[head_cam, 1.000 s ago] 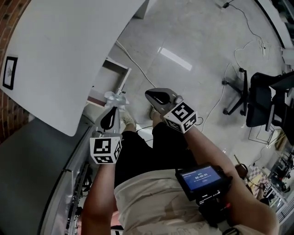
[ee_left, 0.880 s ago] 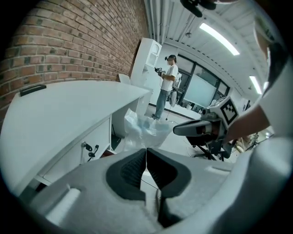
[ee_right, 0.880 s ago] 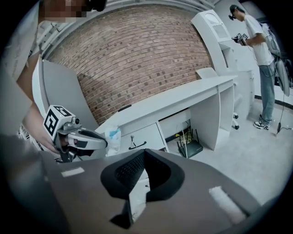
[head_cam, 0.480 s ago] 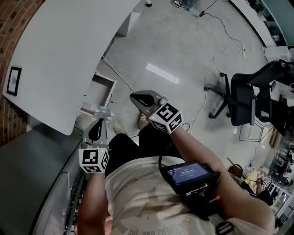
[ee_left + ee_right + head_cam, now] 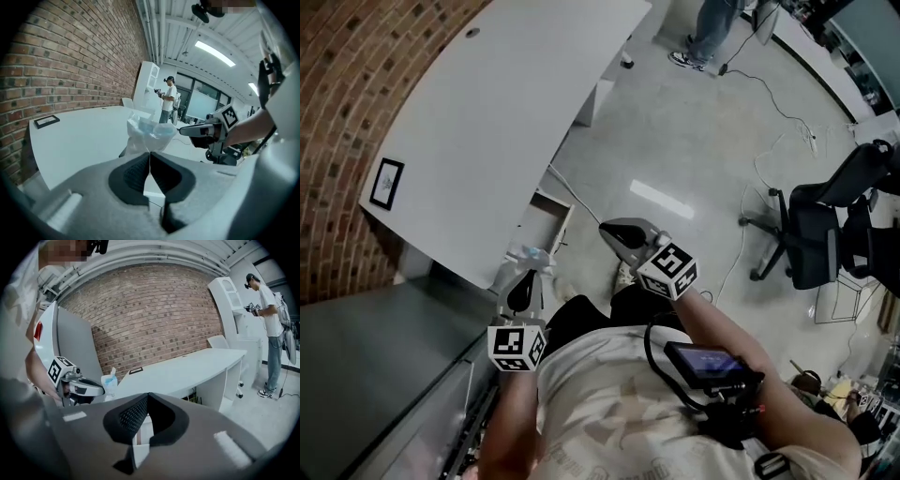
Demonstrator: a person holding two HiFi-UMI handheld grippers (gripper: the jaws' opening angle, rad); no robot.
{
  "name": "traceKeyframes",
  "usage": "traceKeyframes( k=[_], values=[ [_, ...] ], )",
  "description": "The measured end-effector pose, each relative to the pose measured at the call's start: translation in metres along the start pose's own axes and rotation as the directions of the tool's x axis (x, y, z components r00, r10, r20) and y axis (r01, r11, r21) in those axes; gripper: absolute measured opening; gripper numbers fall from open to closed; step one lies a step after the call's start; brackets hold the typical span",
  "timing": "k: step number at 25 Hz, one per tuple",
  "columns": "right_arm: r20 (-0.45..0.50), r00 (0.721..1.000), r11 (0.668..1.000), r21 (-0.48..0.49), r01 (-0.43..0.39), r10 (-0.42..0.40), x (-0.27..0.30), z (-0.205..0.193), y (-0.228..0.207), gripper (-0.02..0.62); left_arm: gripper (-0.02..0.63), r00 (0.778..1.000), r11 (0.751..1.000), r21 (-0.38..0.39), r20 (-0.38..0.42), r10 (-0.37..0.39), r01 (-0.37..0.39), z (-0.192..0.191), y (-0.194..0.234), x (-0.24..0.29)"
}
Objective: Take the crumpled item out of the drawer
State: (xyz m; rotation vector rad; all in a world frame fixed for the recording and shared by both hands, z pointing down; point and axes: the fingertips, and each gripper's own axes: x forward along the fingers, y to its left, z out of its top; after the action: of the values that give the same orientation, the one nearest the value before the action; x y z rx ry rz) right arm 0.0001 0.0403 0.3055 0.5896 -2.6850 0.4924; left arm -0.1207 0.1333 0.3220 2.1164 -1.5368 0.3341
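The crumpled item is a clear plastic bag with pale blue inside. My left gripper is shut on its lower end and holds it in the air, by the near edge of the white desk and just in front of the open drawer. In the left gripper view the bag stands up from the closed jaw tips of the left gripper. My right gripper hangs over the floor to the right, shut and empty, its tips meeting. From it I see the bag to the left.
A framed picture lies on the desk by the brick wall. A black office chair and floor cables are at the right. A person stands at the far end. A grey cabinet is at my left.
The left gripper still holds the bag and the right one still hangs beside it. The view has swung so that more of the desk and the brick wall shows.
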Motion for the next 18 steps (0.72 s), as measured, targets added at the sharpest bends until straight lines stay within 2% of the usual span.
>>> traceKeyframes(
  k=[10, 18],
  values=[
    [0.068, 0.998, 1.000, -0.022, -0.006, 0.008, -0.015, 0.039, 0.010, 0.008, 0.009, 0.999, 0.999, 0.049, 0.048, -0.017, 0.015, 0.040, -0.001, -0.019],
    [0.063, 0.998, 0.998, -0.064, -0.027, 0.031, -0.026, 0.055, 0.029, 0.008, 0.009, 0.996, 0.997, 0.067, 0.078, -0.050, 0.045, 0.062, -0.008, -0.022]
  ],
)
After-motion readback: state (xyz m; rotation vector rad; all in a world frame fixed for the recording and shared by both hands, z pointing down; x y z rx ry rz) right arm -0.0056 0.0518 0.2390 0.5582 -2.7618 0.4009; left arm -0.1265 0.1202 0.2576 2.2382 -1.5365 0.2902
